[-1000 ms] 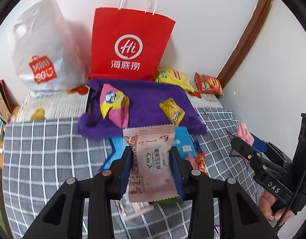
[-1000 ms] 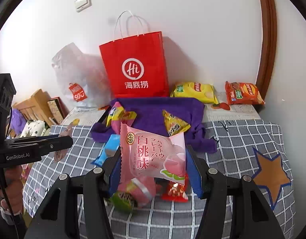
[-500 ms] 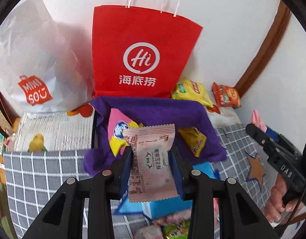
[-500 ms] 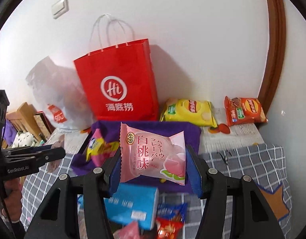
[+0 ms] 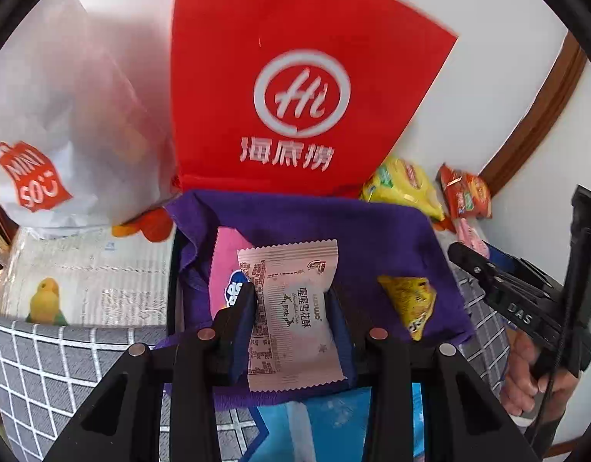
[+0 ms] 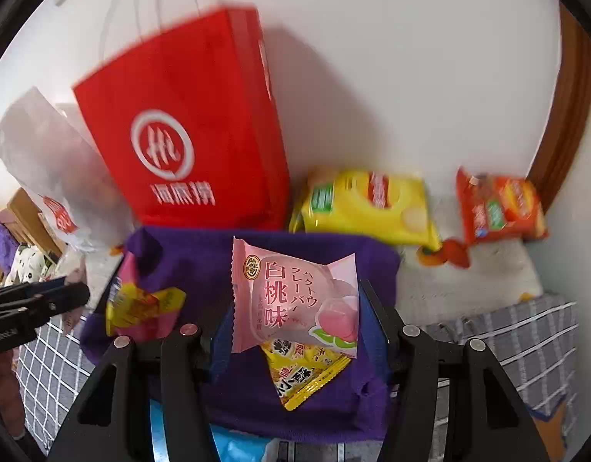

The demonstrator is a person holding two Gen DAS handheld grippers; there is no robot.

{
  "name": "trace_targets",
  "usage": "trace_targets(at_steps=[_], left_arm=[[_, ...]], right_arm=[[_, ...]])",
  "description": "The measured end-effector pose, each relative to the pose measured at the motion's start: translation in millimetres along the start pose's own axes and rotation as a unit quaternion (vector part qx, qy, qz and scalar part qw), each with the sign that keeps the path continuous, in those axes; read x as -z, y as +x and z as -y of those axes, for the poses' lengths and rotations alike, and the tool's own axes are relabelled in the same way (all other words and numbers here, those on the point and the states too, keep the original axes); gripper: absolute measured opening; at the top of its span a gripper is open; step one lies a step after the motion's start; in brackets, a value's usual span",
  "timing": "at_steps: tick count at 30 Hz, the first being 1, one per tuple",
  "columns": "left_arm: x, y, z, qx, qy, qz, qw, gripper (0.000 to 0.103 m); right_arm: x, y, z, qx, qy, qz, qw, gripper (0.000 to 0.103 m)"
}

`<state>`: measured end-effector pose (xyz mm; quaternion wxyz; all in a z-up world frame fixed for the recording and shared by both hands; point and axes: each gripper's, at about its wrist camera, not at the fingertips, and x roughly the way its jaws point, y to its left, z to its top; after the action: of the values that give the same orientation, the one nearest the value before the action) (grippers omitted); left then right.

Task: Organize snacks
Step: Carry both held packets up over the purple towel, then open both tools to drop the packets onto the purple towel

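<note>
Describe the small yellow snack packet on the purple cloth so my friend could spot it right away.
Find the red paper bag against the wall; a purple cloth lies before it. The yellow triangular packet with black lettering lies on that cloth, just below the pink peach packet held in the right tongs. It is far smaller than the yellow chip bag.

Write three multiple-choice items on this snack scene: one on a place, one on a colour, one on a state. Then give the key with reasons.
1. Where does the small yellow triangular snack packet lie?
A. on the purple cloth
B. inside the red paper bag
C. on the white plastic bag

2. What colour is the peach-printed packet in the right gripper?
A. blue
B. pink
C. green

3. How is the left gripper?
A. open, empty
B. out of view
C. shut on a pale printed sachet

Key: 1 A, purple fabric surrounds it. 2 B, its wrapper is pink. 3 C, both fingers press the sachet's sides.
</note>
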<state>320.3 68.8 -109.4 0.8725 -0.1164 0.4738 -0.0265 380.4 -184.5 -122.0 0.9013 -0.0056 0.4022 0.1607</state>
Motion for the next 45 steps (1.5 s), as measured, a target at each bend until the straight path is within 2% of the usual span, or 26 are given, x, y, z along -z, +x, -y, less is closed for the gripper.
trace_targets(at_steps=[4,8,23,29,34,37,39,45], left_arm=[[2,16,0,0.0,0.005,-0.019,0.9998,0.036],[4,26,2,-0.005,0.009,-0.029,0.9995,0.036],[7,34,11,-0.004,0.025,-0.037,0.999,0.036],[8,33,9,0.002,0.026,-0.032,0.9992,0.038],[8,33,12,0.0,0.031,-0.031,0.999,0.038],[8,33,12,0.0,0.032,-0.033,0.9989,0.039],[8,33,13,0.0,0.03,-0.036,0.9989,0.044],[7,22,17,-0.006,0.039,-0.019,0.999,0.063]], right_arm=[[4,35,7,0.009,0.002,-0.039,0.999,0.057],[10,49,10,0.001,0.001,-0.059,0.998,0.057],[20,59,-1,-0.023,-0.009,-0.079,0.997,0.059],[21,59,-4,-0.016,-0.021,-0.086,0.996,0.063],[20,53,-7,-0.027,-0.023,-0.088,0.995,0.072],[18,44,-11,-0.027,-0.038,-0.074,0.996,0.077],[17,38,-12,-0.025,-0.036,-0.067,0.997,0.081],[7,20,-11,-0.026,-0.025,-0.049,0.998,0.081]])
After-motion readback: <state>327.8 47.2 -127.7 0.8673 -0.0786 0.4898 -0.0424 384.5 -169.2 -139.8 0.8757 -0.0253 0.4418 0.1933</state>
